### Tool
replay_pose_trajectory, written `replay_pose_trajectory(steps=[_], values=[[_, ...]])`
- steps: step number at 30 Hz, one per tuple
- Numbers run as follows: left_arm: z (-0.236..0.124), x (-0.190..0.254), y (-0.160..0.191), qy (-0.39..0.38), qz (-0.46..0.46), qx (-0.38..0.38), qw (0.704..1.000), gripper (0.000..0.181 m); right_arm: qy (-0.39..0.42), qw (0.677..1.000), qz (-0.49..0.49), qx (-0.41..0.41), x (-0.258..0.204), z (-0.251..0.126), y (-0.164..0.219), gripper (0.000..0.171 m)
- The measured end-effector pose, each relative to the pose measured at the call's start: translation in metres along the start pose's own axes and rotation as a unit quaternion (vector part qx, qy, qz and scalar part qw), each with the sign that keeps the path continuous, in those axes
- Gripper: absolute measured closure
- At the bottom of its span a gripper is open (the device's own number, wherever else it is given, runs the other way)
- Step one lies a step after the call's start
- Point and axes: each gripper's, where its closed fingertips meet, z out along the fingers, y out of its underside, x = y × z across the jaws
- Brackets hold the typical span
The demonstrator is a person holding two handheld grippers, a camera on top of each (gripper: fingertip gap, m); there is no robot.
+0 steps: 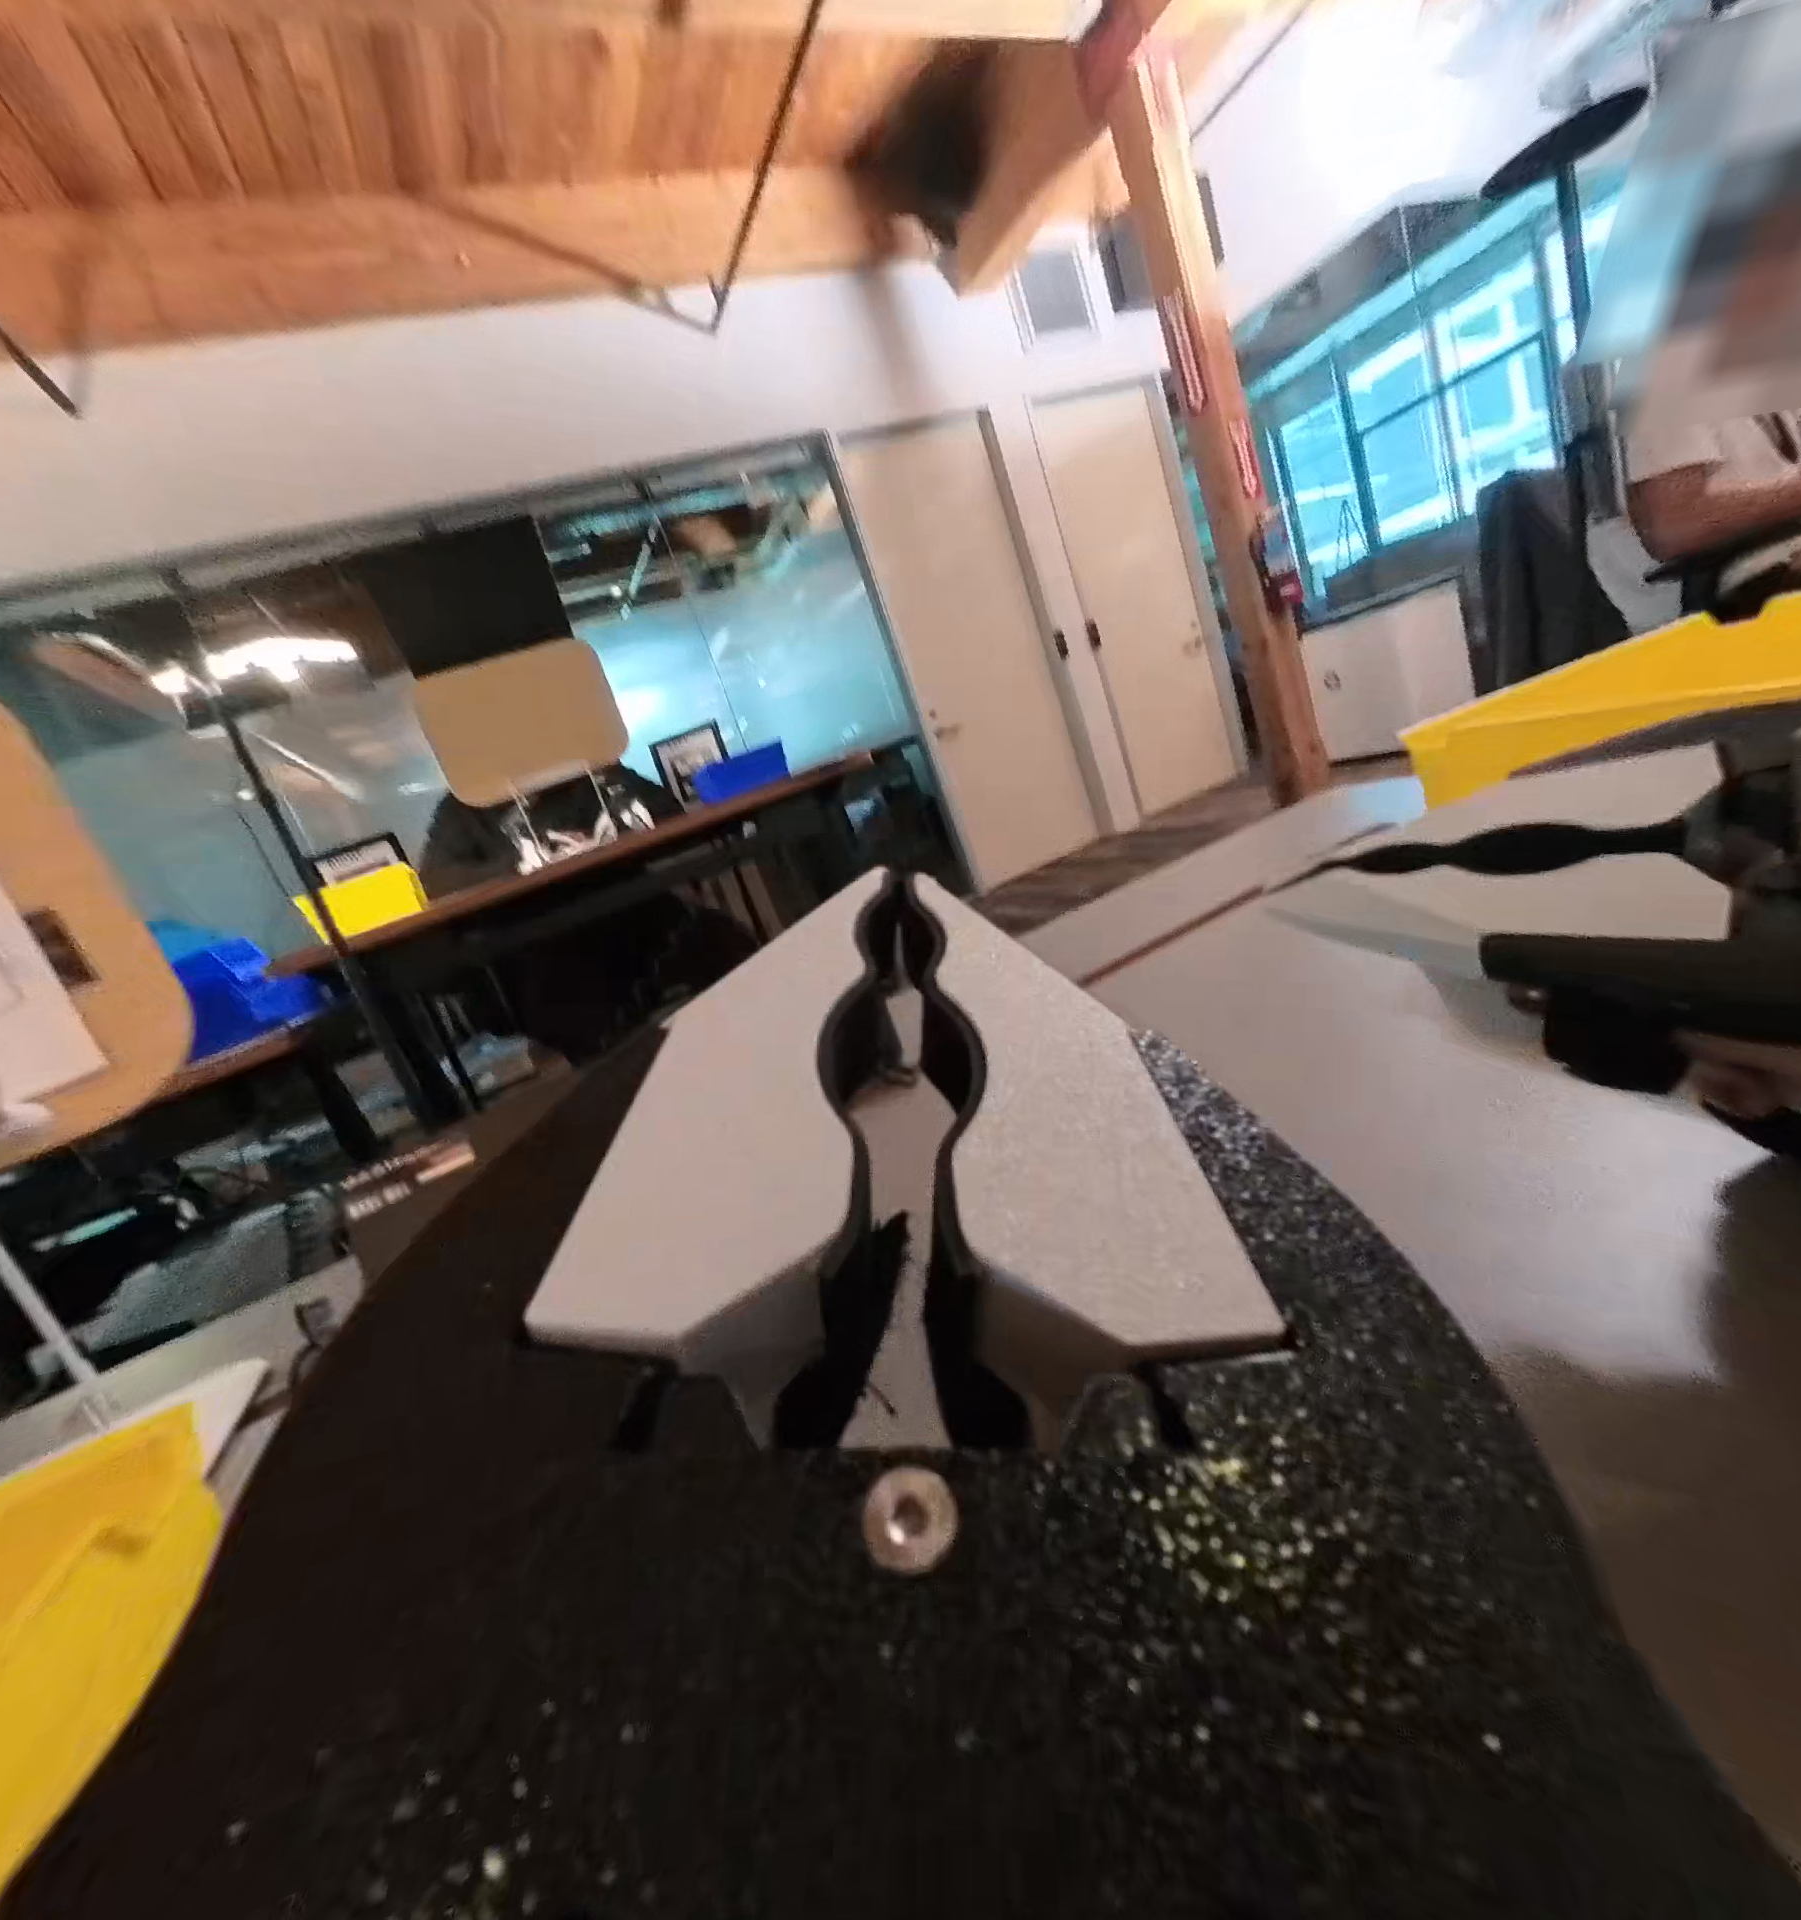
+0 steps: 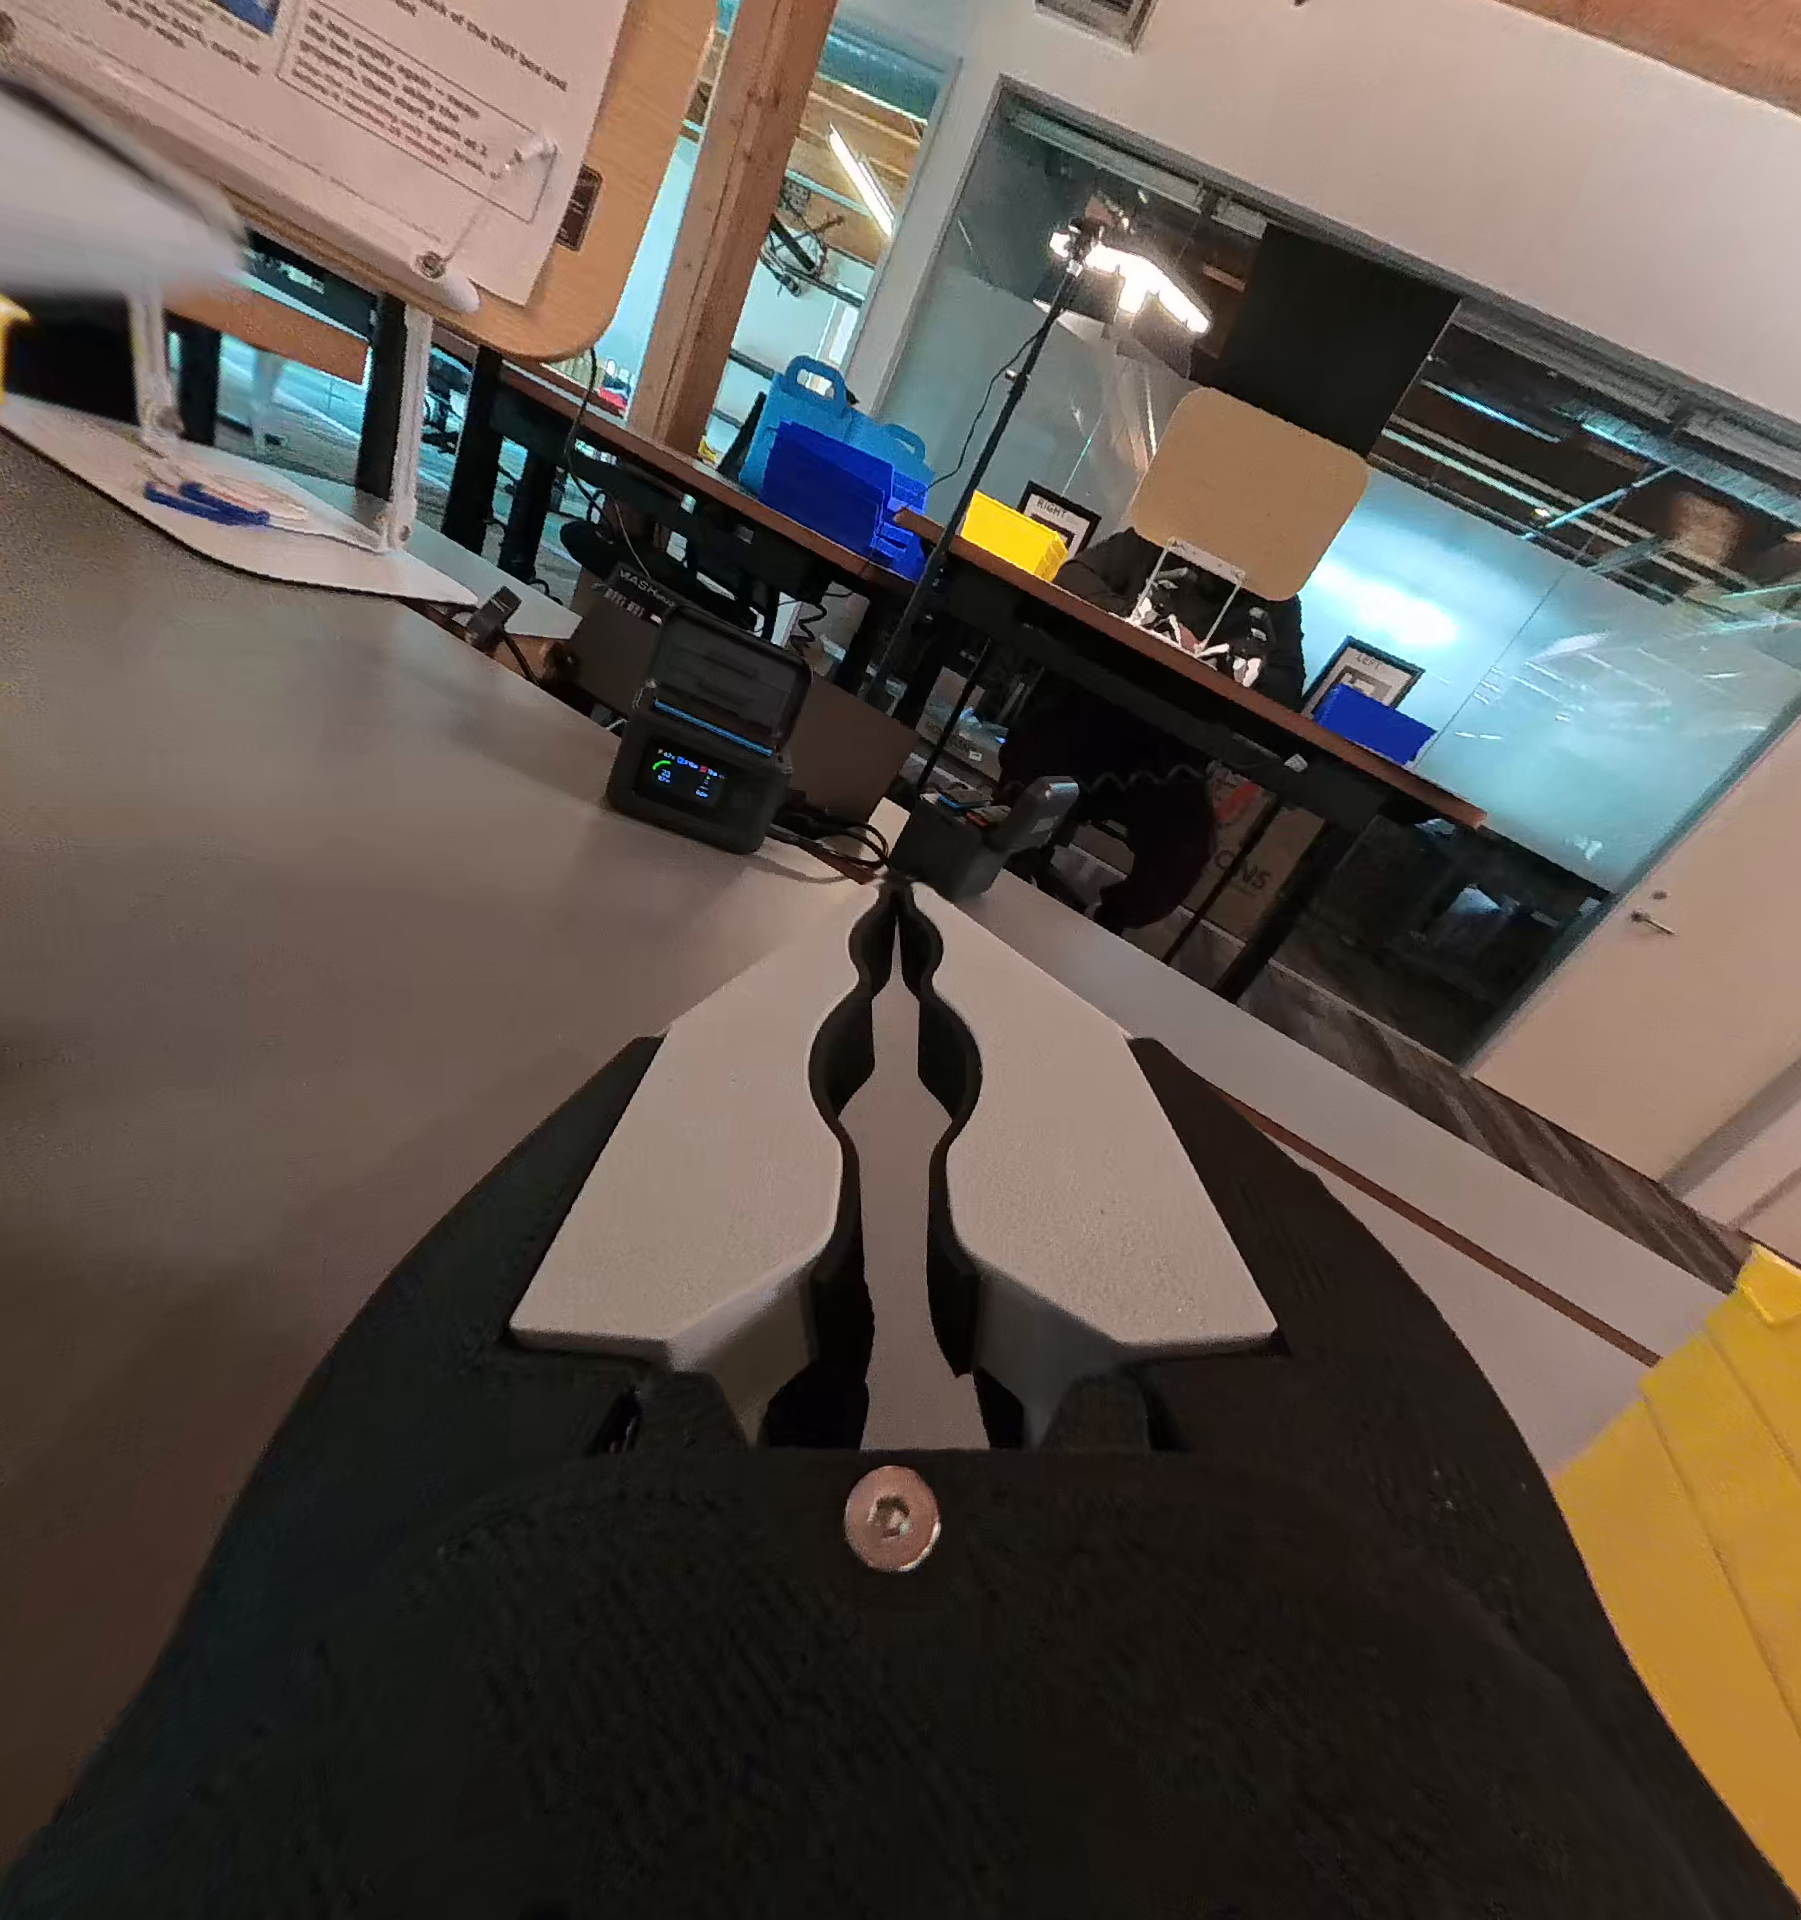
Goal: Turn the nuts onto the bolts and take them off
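Left tool (image 1: pixel 901 894) and right tool (image 2: pixel 898 896) pressed together, pinching nothing, above grey bench (image 2: pixel 252 831); yellow bins (image 2: pixel 1727 1538) at its edges.

The left gripper (image 1: pixel 901 883) has pale grey fingers (image 1: pixel 730 1122) with black wavy inner edges on a black, speckled body; the right gripper (image 2: pixel 898 888) has the same grey and black. The surface (image 2: pixel 252 831) is plain grey. Yellow bins (image 2: pixel 1727 1558) sit at its edges, and blue bins (image 2: pixel 834 457) stand on a brown table behind.

Left gripper (image 1: pixel 901 894), jaws closed, empty.
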Motion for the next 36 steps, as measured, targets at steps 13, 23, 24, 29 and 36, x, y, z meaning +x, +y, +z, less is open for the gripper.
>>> replay_pose_trajectory(steps=[13, 23, 24, 29, 36], values=[[-0.105, -0.113, -0.120, -0.150, -0.007, 0.004, 0.989, 0.163, 0.001, 0.999, 0.034, 0.021, 0.006, -0.003, -0.005, 0.171], [-0.129, -0.197, -0.049, -0.091, -0.028, -0.256, 0.962, 0.156, 0.003, 0.999, 0.041, 0.022, 0.007, -0.003, -0.005, 0.171], [-0.128, -0.199, -0.037, -0.070, -0.043, -0.285, 0.955, 0.157, 0.003, 0.999, 0.040, 0.022, 0.008, -0.003, -0.004, 0.171], [-0.126, -0.193, 0.020, 0.024, -0.093, -0.435, 0.895, 0.153, 0.004, 0.999, 0.039, 0.019, 0.008, -0.001, -0.003, 0.171], [-0.138, -0.164, 0.075, 0.174, -0.088, -0.576, 0.794, 0.164, 0.000, 0.999, 0.035, 0.018, 0.006, 0.001, -0.003, 0.171]])
